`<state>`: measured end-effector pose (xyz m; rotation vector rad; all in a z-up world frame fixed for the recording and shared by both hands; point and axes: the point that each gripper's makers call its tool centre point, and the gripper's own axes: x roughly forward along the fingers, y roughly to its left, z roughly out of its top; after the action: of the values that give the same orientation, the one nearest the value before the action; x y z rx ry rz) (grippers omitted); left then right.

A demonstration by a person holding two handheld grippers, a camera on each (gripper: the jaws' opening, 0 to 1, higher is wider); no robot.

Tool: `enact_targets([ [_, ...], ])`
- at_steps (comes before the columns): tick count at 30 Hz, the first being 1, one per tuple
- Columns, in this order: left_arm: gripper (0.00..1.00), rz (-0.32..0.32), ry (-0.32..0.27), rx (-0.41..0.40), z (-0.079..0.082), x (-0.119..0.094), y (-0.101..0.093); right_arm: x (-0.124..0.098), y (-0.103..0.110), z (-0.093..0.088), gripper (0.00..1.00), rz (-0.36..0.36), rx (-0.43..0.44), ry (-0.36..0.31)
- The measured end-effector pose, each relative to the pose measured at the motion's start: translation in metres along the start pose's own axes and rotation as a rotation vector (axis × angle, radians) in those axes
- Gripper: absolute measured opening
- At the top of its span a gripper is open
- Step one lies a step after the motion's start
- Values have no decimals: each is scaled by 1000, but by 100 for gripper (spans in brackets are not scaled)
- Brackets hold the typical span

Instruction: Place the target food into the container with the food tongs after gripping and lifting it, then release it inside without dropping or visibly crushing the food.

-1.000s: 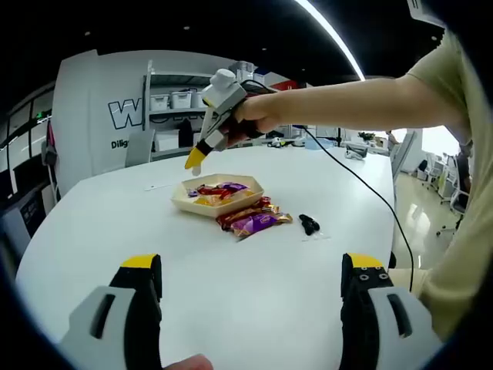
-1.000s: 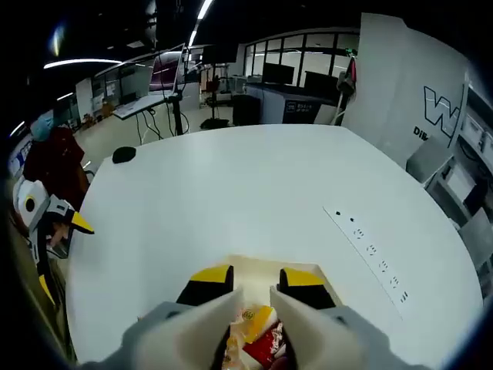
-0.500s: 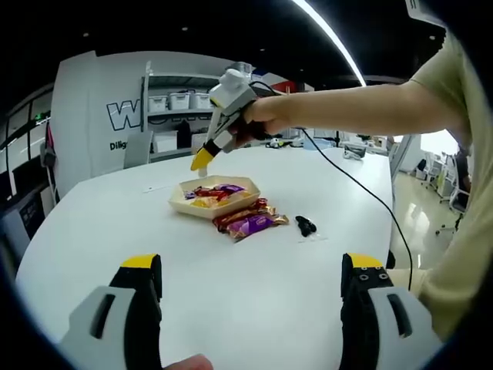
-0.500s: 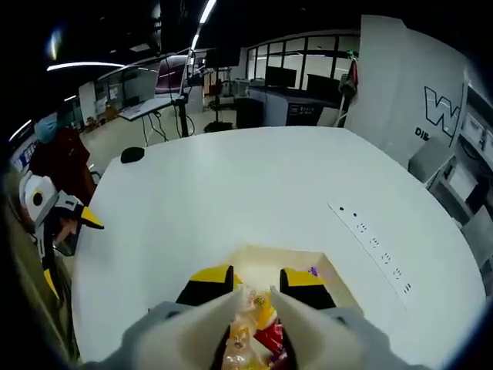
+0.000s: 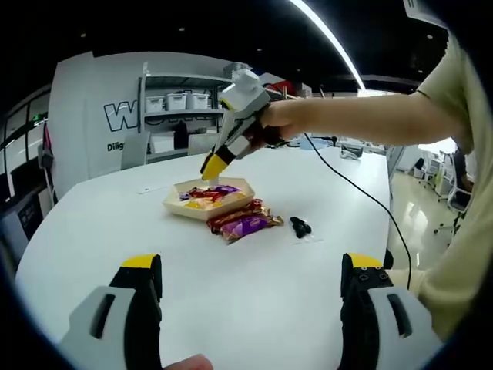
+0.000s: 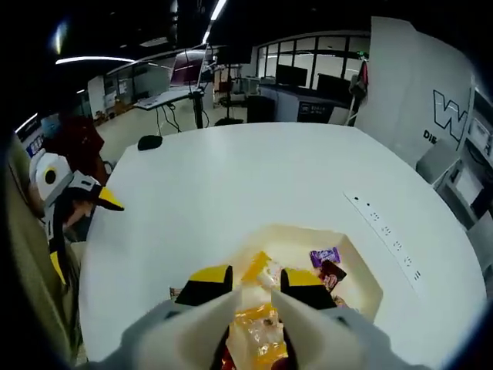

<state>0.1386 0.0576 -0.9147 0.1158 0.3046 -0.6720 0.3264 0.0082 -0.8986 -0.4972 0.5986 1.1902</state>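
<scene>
A cream tray holding several bright snack packets sits mid-table, with more packets lying just beside it. A hand holds my right gripper above the tray's far side, tips pointing down. In the right gripper view its yellow-tipped jaws stand a narrow gap apart over the tray. Nothing is held between them; an orange packet and a purple one lie below. My left gripper hovers low at the near side with jaws wide open and nothing in them. It also appears at the table's edge.
A small black object lies right of the loose packets. A cable trails across the table from the hand. A power strip is set into the tabletop, and a black mouse-like item sits near the far edge. Shelves stand behind.
The right gripper has drawn back and shifted sideways over the tray, bringing more of the tray and packets into its view. Its jaw gap is unchanged. The left gripper stays open.
</scene>
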Motion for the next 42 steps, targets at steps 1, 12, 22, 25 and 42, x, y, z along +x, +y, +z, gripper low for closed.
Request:
enact_targets([
  [1,94,-1,-1,0,0,0,0,-1,3,-1,20,4,-2,-1],
  [12,94,-18,0,9,2,4,-7,-10,43,-19,20,63,-35,0],
  [22,94,-23,5,15,2,5,-9,-12,61,-33,20,100,-43,1],
  [25,94,-24,7,16,1,6,-9,-12,66,-37,20,113,-53,4],
  [42,94,-25,6,9,0,6,-9,-7,83,-47,21,170,-133,-1],
])
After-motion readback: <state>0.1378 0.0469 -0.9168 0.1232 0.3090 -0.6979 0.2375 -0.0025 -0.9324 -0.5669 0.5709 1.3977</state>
